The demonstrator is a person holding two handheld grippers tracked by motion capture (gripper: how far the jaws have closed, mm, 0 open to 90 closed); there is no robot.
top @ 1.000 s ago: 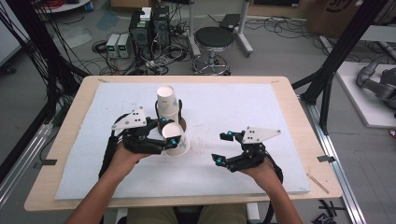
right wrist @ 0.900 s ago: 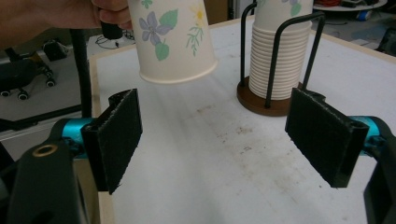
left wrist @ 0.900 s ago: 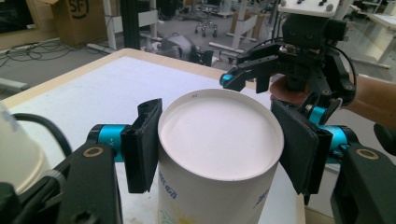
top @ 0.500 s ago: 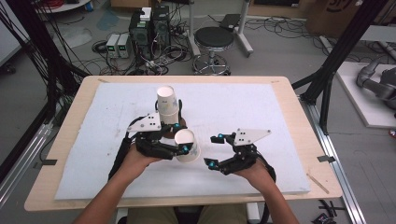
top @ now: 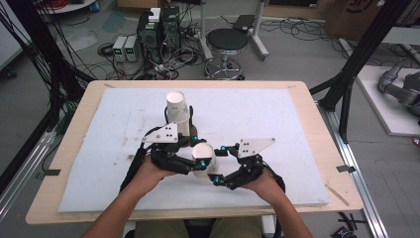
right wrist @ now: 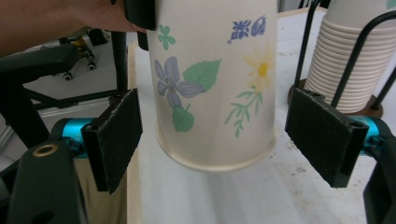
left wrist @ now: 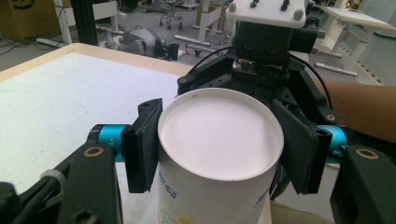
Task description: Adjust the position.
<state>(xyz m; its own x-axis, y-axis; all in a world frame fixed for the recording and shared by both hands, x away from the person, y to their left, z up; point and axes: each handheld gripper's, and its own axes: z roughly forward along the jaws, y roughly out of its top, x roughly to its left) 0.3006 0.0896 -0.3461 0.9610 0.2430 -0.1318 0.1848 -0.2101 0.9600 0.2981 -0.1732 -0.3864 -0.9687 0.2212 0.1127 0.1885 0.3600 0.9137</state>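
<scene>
A white paper cup (left wrist: 219, 135) with a flower print (right wrist: 210, 79) is held just above the mat, its flat end facing the left gripper view's camera. My left gripper (left wrist: 219, 149) is shut on it, both pads pressed to its sides. My right gripper (right wrist: 229, 140) faces it from the other side and is open, with the cup's end between its pads and a gap on each side. In the high view the cup (top: 203, 157) hangs between the left gripper (top: 190, 161) and the right gripper (top: 219, 164) at the table's front middle.
A tall stack of paper cups (top: 177, 110) stands in a black wire holder just behind the left hand, also at the right gripper view's right as the stack (right wrist: 348, 51). The white mat (top: 277, 119) covers the wooden table (top: 317, 106).
The left gripper has carried the cup to the right, away from the stack. The right gripper has moved left until its open pads stand on either side of the cup.
</scene>
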